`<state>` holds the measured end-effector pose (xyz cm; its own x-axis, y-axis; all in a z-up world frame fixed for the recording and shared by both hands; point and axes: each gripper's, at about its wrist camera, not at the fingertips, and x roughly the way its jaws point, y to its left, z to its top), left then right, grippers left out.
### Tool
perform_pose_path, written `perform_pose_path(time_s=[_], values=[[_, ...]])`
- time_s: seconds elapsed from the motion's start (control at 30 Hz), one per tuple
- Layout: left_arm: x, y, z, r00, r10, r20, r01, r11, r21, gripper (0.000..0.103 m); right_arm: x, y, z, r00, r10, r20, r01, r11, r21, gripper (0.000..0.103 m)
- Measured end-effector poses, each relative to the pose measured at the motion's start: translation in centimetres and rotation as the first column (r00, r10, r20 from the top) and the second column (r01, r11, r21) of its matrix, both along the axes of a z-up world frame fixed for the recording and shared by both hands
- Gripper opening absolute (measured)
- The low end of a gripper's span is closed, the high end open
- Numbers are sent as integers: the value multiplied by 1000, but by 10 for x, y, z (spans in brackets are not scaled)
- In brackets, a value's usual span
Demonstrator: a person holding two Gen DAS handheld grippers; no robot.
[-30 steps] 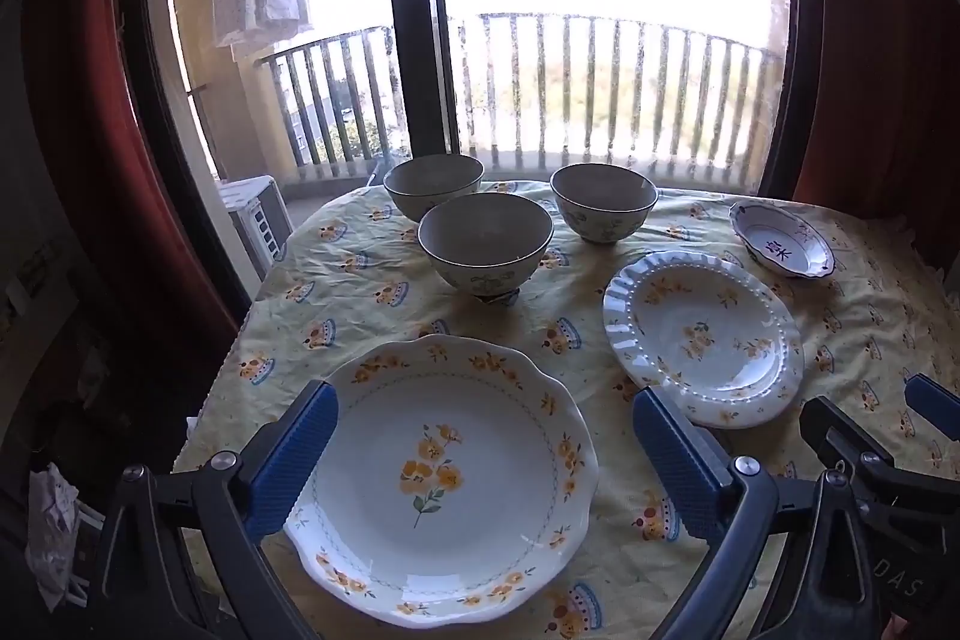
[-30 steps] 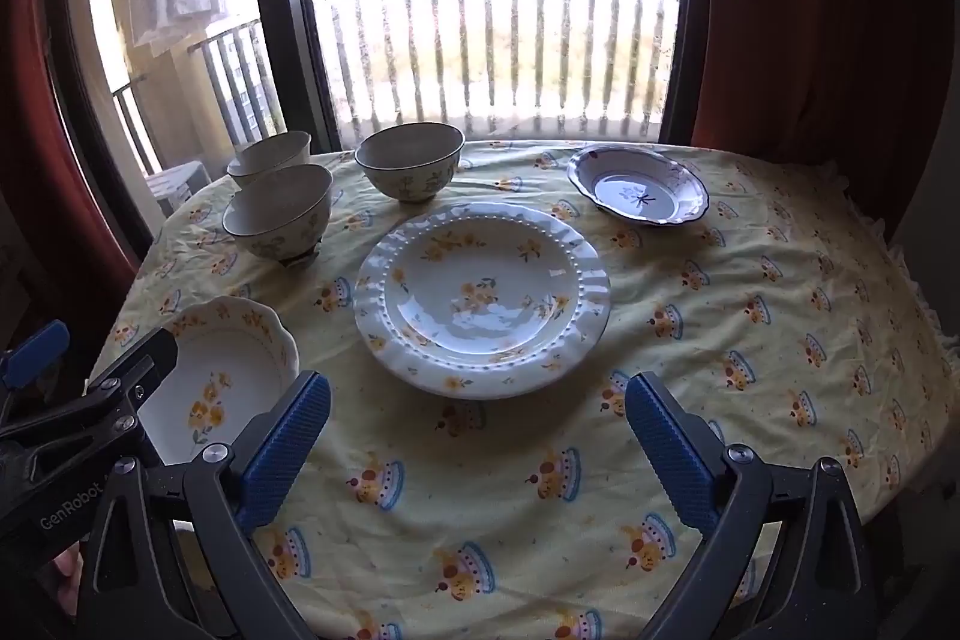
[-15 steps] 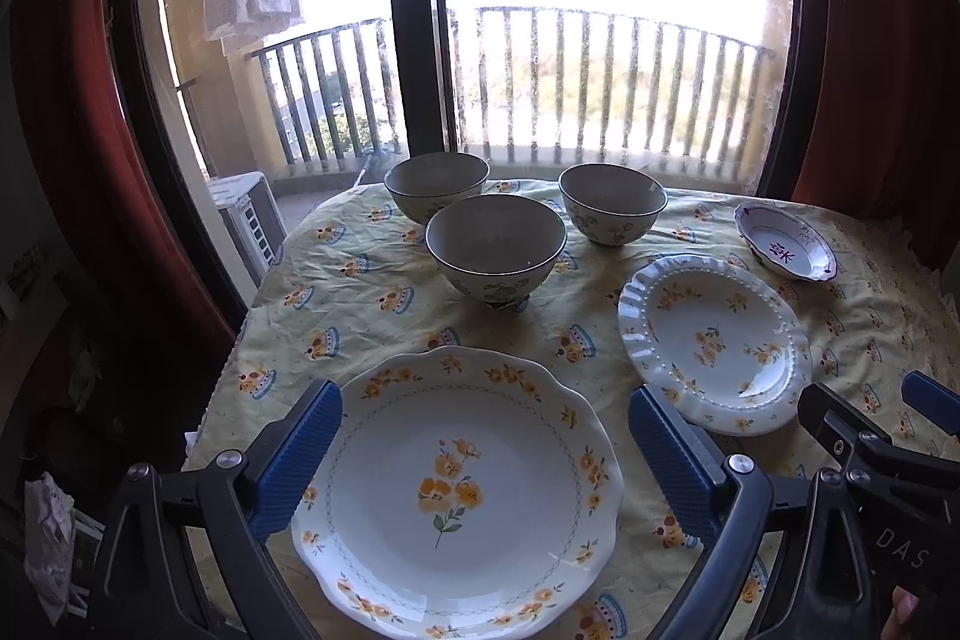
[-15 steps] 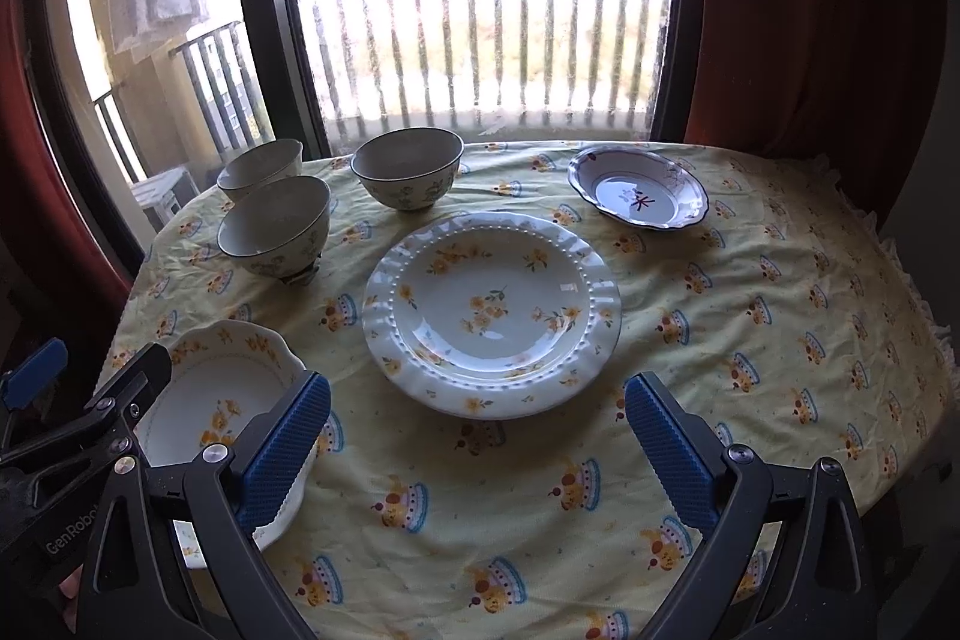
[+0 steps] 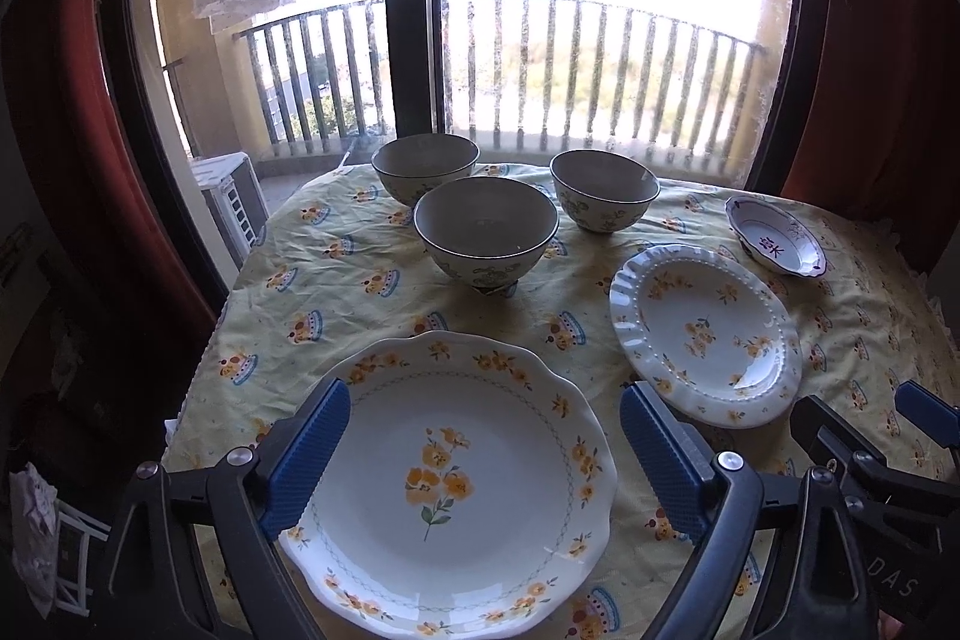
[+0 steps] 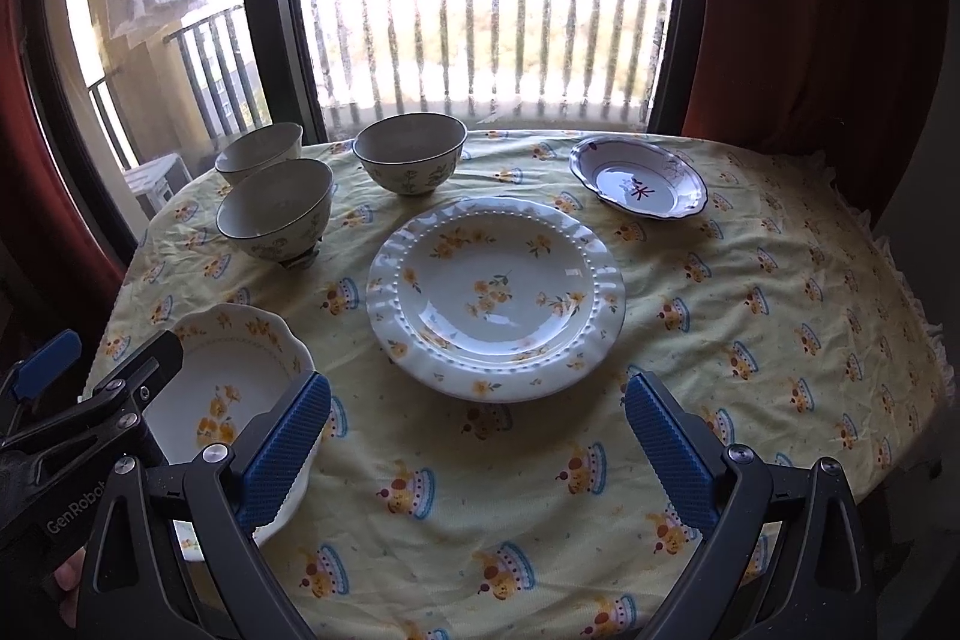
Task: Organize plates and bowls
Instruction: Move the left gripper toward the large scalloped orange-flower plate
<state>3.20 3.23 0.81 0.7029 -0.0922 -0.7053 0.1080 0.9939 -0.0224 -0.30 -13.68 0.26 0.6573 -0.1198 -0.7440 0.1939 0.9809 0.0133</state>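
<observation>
A large scalloped flower plate (image 5: 462, 478) lies at the table's near left, also in the right wrist view (image 6: 222, 400). A beaded-rim flower plate (image 5: 705, 334) (image 6: 495, 292) lies mid-table. A small blue-rimmed dish (image 5: 777, 244) (image 6: 639, 187) sits at the far right. Three bowls stand at the back: the nearest (image 5: 486, 229) (image 6: 276, 214), the left one (image 5: 425, 166) (image 6: 258, 151) and the right one (image 5: 603, 190) (image 6: 411, 151). My left gripper (image 5: 483, 460) is open above the large plate. My right gripper (image 6: 477, 448) is open above bare cloth in front of the beaded plate.
The round table has a yellow patterned cloth (image 6: 750, 340). A balcony door with a dark frame (image 5: 408, 10) and railing stands behind it. Red curtains (image 6: 810, 10) hang at both sides. The table edge drops off at the left (image 5: 198, 388) and right.
Both grippers have tilted downward and moved slightly nearer the table; the dishes sit lower in both views. No dish has moved.
</observation>
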Motion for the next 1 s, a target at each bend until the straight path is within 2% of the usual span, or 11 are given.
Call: perform_pose_path(time_s=[1.0], values=[[-9, -8, 2, 1000, -26, 18, 26, 1000, 12, 93, -9, -6, 3, 999, -38, 11, 38, 999, 11, 100]])
